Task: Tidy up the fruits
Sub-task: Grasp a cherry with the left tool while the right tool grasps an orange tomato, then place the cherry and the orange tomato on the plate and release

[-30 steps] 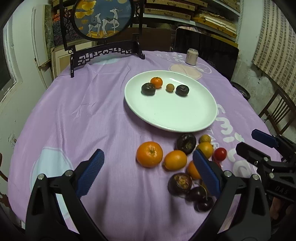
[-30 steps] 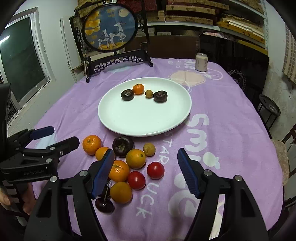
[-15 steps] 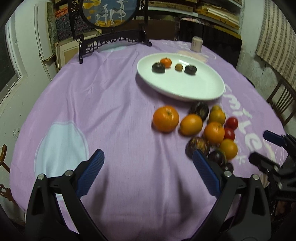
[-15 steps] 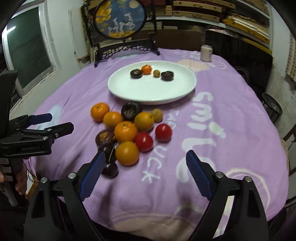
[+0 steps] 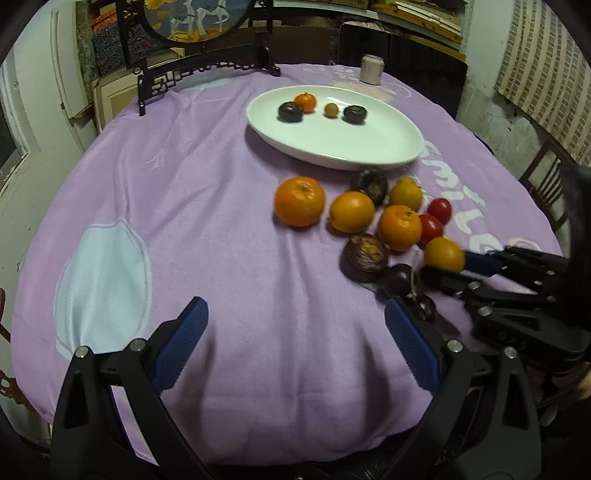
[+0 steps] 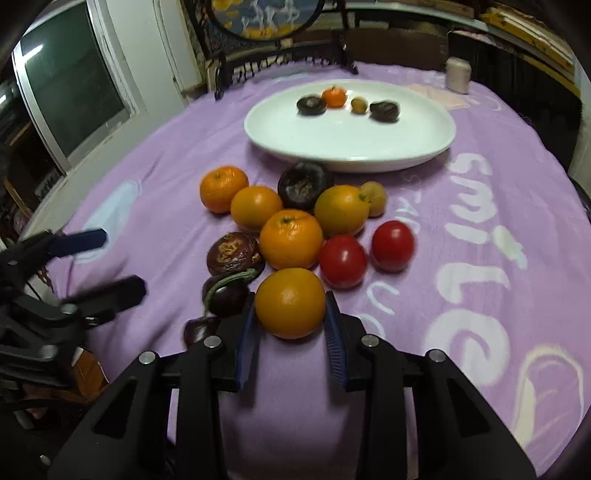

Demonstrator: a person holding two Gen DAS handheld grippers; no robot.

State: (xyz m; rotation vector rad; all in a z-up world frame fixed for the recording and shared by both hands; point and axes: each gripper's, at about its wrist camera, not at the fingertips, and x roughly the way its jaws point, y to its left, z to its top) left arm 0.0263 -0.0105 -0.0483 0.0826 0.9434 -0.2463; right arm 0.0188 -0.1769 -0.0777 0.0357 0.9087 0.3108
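Where a purple cloth with pale lettering covers the round table, a dark carved screen stand and a small can stand at the far edge, shelves behind. The white plate holds four small fruits – two dark, one orange, one tan. Near it, the right gripper, whose jaws have just been closing, pinches the nearest orange of the loose pile; the left gripper hangs spread over bare cloth.

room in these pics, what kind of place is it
Probably a home dining or storage room: a round table under a purple cloth, a framed deer screen, and crowded shelves along the back wall.
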